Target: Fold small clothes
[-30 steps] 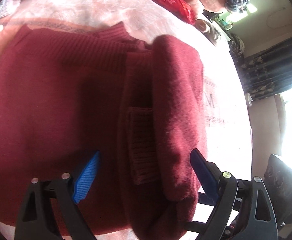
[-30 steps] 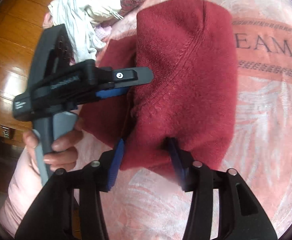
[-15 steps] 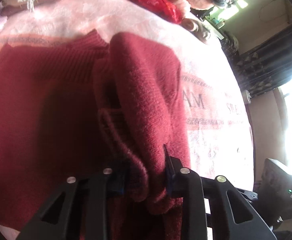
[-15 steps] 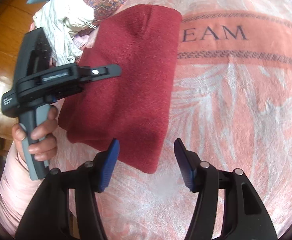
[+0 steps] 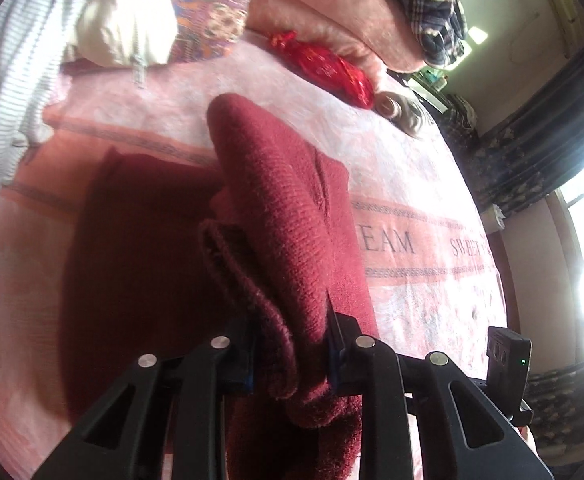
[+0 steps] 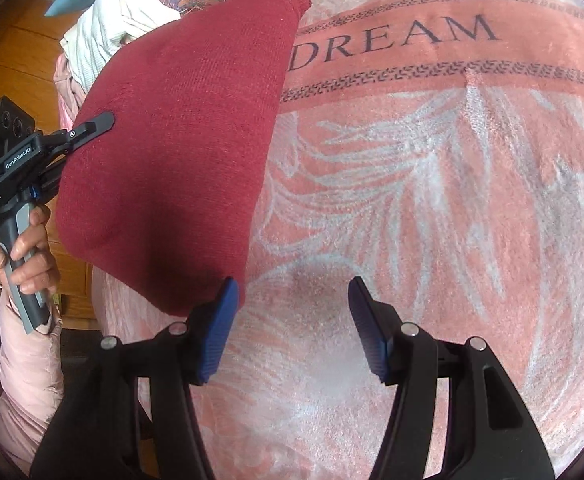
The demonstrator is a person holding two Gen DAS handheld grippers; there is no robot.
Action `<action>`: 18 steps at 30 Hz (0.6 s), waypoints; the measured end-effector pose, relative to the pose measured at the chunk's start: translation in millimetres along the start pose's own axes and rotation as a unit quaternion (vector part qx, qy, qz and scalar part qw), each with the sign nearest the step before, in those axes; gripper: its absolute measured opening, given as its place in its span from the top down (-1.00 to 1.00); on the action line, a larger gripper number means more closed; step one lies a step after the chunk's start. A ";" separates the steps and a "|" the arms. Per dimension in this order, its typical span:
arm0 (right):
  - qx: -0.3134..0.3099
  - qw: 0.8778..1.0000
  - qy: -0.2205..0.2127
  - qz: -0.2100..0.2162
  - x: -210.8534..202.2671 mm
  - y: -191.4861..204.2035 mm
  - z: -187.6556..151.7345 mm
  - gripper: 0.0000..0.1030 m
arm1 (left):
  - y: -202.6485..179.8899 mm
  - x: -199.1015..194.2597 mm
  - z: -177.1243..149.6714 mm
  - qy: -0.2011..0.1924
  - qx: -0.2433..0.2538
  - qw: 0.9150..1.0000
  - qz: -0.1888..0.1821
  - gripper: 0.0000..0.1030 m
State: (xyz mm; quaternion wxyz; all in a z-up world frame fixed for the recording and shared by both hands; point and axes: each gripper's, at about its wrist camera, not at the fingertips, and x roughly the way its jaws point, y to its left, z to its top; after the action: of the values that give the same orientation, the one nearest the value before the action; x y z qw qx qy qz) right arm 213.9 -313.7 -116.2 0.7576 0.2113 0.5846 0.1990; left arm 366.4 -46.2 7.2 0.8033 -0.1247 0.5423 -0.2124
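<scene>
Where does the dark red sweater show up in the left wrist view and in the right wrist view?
Left wrist: the sweater fills the centre, bunched between the left gripper's pads.
Right wrist: sweater at upper left, left gripper on its left edge; right gripper open beside its lower corner.
Shared landmark: the blanket's DREAM lettering.

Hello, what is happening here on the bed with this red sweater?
A person is folding a red sweater on a pink blanket, with a handheld gripper in each hand. The left gripper is shut on a bunched edge of the sweater and holds that part up off the blanket. The right gripper is open with nothing between its fingers; it hangs over the bare blanket beside the sweater's near corner. Other clothes lie piled at the far side.
</scene>
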 end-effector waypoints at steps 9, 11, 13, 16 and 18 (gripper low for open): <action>-0.046 0.999 0.006 -0.011 7.5 26.5 12.3 -0.12 | 73.0 -41.8 -0.7 -0.011 -0.029 0.999 0.042 0.51; -0.050 0.999 0.009 -0.010 12.3 32.8 15.4 -0.12 | 79.8 -43.8 -0.2 -0.010 -0.031 0.998 0.049 0.51; -0.055 0.998 0.011 -0.010 14.9 38.0 16.2 -0.12 | 86.2 -45.5 -1.3 -0.013 -0.033 0.998 0.056 0.55; -0.064 0.998 0.014 -0.011 18.9 41.1 13.6 -0.12 | 95.6 -43.0 -3.4 -0.008 -0.041 0.998 0.053 0.58; -0.068 0.997 0.017 -0.015 22.6 45.7 14.3 -0.12 | 99.6 -38.0 -4.5 -0.003 -0.049 0.997 0.054 0.58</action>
State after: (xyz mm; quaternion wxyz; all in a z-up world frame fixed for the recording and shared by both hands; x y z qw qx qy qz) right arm 230.6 -264.6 -105.8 0.7633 0.1469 0.5854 0.2303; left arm 370.6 59.5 -6.4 0.8082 -0.1348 0.5555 -0.1415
